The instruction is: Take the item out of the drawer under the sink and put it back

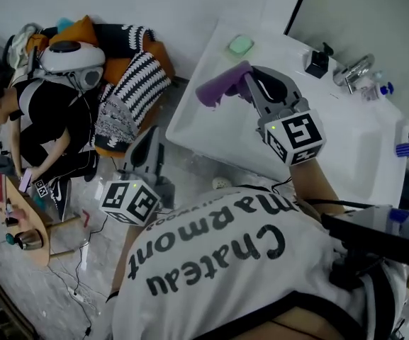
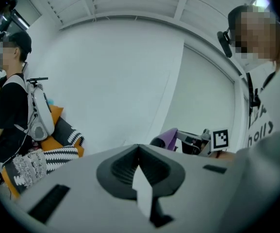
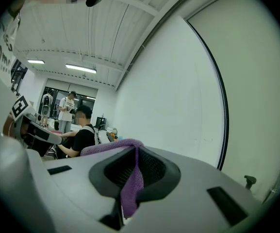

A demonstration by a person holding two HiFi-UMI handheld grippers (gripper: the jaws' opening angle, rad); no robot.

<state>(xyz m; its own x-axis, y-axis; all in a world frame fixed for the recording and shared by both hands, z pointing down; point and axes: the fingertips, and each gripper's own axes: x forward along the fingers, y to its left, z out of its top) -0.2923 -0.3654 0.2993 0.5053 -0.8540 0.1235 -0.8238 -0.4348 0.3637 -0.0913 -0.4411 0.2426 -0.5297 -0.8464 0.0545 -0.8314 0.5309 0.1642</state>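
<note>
The right hand-held gripper (image 1: 244, 83) pinches a purple cloth (image 1: 217, 91), likely soft, light and best held at a bunched fold, over the sink (image 1: 360, 147), while the left hand-held gripper (image 1: 149, 144) hangs closed and empty beside the sink.

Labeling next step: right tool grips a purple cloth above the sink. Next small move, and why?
Probably bring the right tool down below the sink: it is shut on the purple cloth above it, and no drawer shows.
</note>
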